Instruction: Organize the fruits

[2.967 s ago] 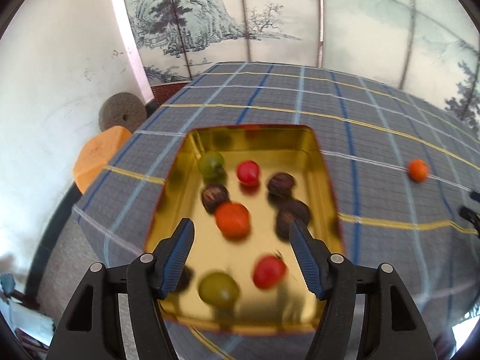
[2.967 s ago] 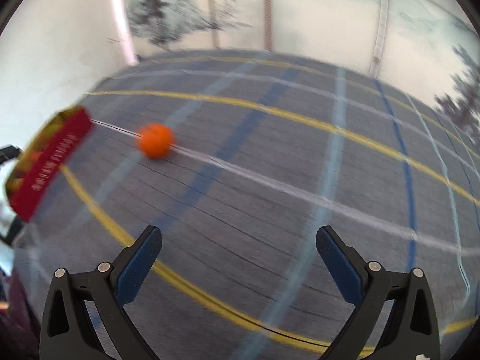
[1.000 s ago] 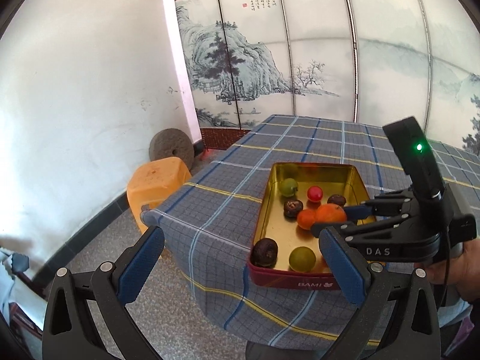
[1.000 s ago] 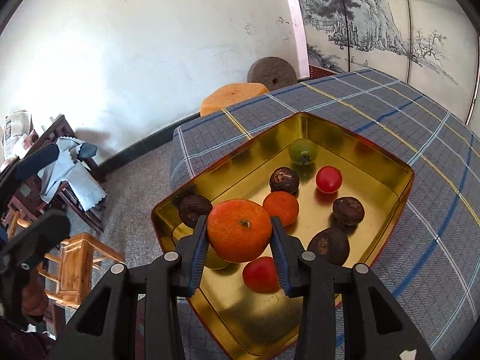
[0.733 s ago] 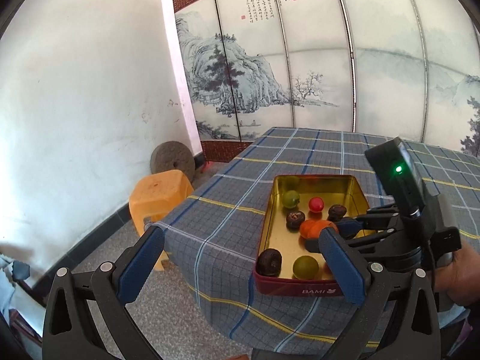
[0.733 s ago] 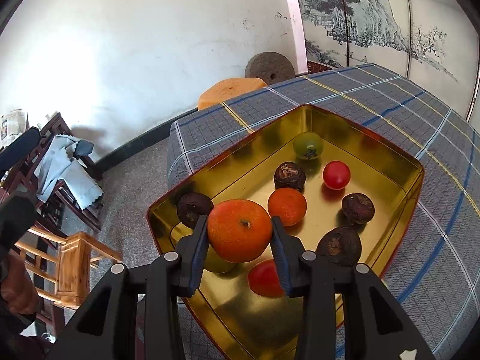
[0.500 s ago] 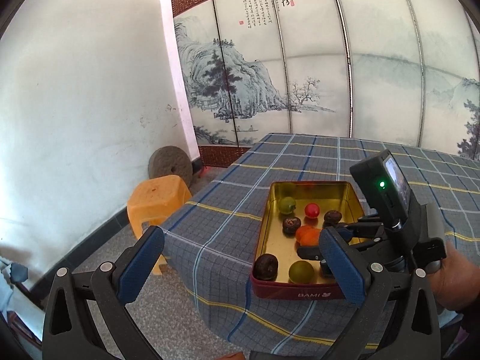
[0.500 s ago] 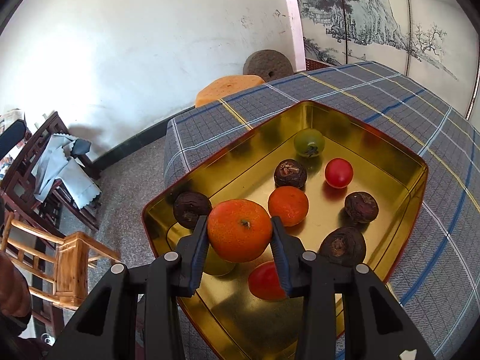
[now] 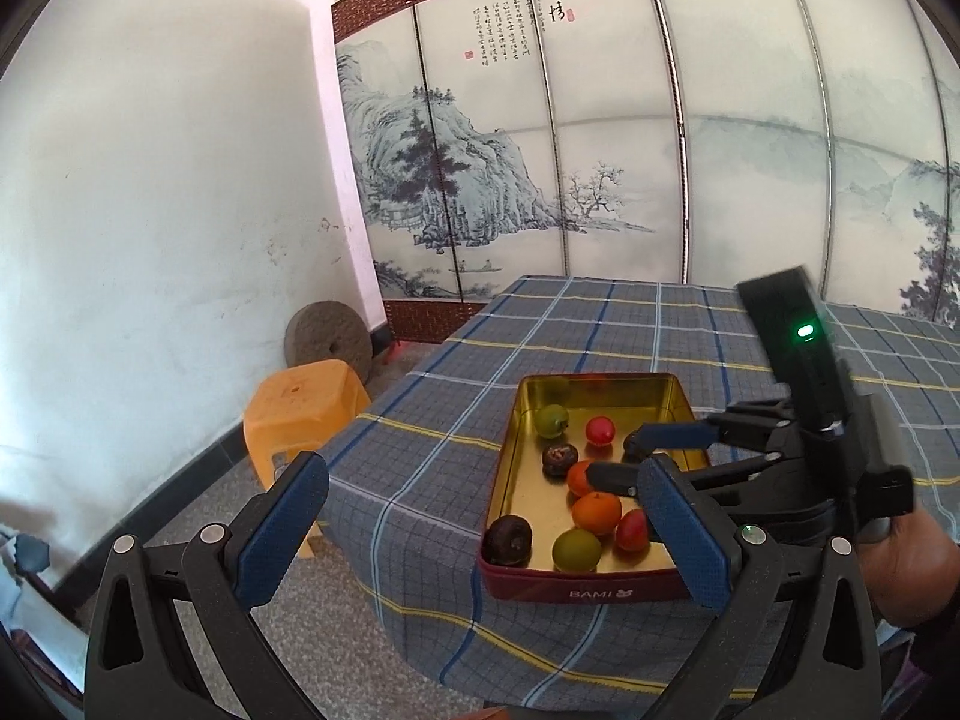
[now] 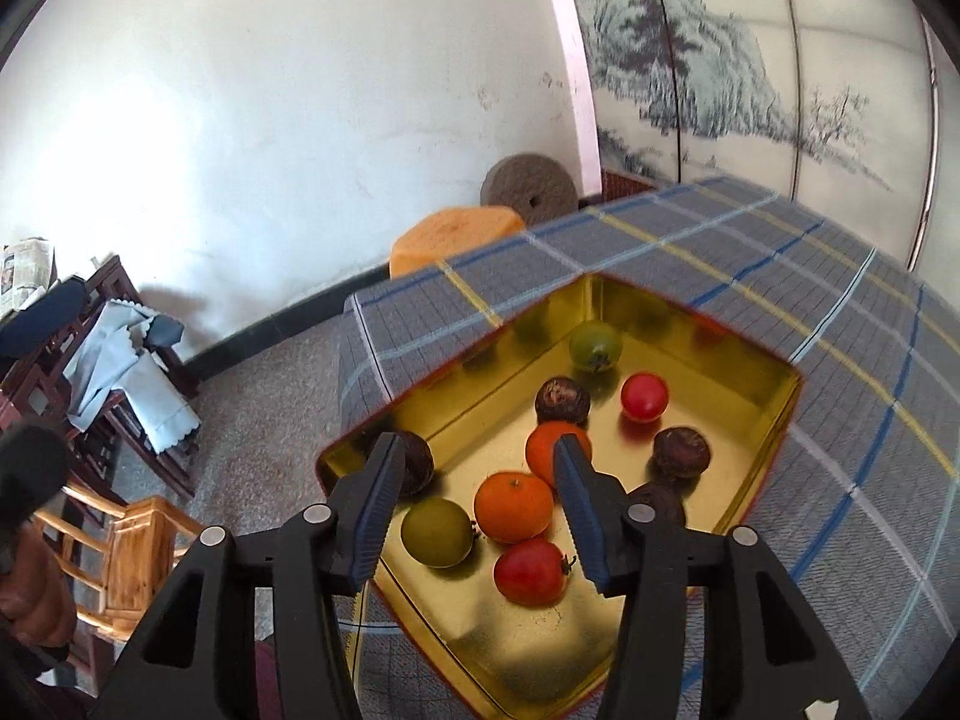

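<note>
A gold tin tray (image 10: 762,420) with a red outer wall (image 9: 576,591) sits on the plaid tablecloth and holds several fruits: green, red, dark brown and orange. An orange mandarin (image 10: 513,506) lies in the tray between a green fruit (image 10: 436,531) and a red tomato (image 10: 531,571); it also shows in the left wrist view (image 9: 596,512). My right gripper (image 10: 474,504) is open and empty just above the mandarin; it shows over the tray in the left wrist view (image 9: 636,456). My left gripper (image 9: 480,534) is open and empty, held back off the table's corner.
The plaid-covered table (image 9: 600,324) stands before a painted folding screen (image 9: 600,138). An orange plastic stool (image 9: 303,408) and a round millstone (image 9: 327,339) stand by the white wall at left. Wooden chairs with cloths (image 10: 120,372) stand on the floor at far left.
My right gripper has opened and let go of the mandarin, which now lies in the tray. My left gripper has drawn back from the table.
</note>
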Tool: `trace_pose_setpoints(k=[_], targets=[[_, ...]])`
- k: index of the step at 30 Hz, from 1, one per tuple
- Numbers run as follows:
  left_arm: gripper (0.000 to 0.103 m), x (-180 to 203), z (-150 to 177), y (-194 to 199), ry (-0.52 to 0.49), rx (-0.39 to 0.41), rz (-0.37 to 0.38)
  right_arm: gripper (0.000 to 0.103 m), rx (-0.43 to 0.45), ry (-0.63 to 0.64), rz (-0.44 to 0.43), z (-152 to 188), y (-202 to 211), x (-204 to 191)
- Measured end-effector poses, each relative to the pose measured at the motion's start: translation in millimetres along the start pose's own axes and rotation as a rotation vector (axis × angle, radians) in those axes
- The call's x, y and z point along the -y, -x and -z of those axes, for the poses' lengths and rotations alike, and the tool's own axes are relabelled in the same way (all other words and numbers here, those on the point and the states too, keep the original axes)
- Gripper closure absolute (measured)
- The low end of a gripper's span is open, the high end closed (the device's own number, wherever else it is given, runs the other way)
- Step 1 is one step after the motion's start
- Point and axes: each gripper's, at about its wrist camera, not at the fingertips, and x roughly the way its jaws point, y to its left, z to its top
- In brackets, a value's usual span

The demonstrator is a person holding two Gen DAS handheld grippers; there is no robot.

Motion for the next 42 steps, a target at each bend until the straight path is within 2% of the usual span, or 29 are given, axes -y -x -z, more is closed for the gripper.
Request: trace_pose_setpoints(k=[3,5,8,14,23,31,38,42], targets=[[0.0,1,-2,3,0.004,0.006,0.005,0.041,0.086,0.038,0.056,1,29,-11],[0.0,1,-3,4,0.009,0.006,0.014,0.031,0.144,0.068,0.113,3,48,-17],[0.0,2,-4,5,0.013,0.003,0.02,0.022,0.216,0.098,0.193,9,74,-22],[0.0,6,-4,6,0.01,0.005,0.03,0.014,0.298,0.104,0.252,18,113,-25],[0.0,23,-8,12,-0.014,0.002,0.048,0.012,0.332,0.098,0.28,32,138,-23],[0.0,44,-13,10,-0.038,-0.02,0.072,0.01,0.329,0.045,0.296,49,148,5],[0.0,65,-21,-6,-0.047,-0.069,0.08,0.009,0.313,-0.016,0.331,67,159,43],[0.0,79,-28,-22,-0.053,-0.108,0.09,0.007,0.276,-0.063,0.389,84,166,85]])
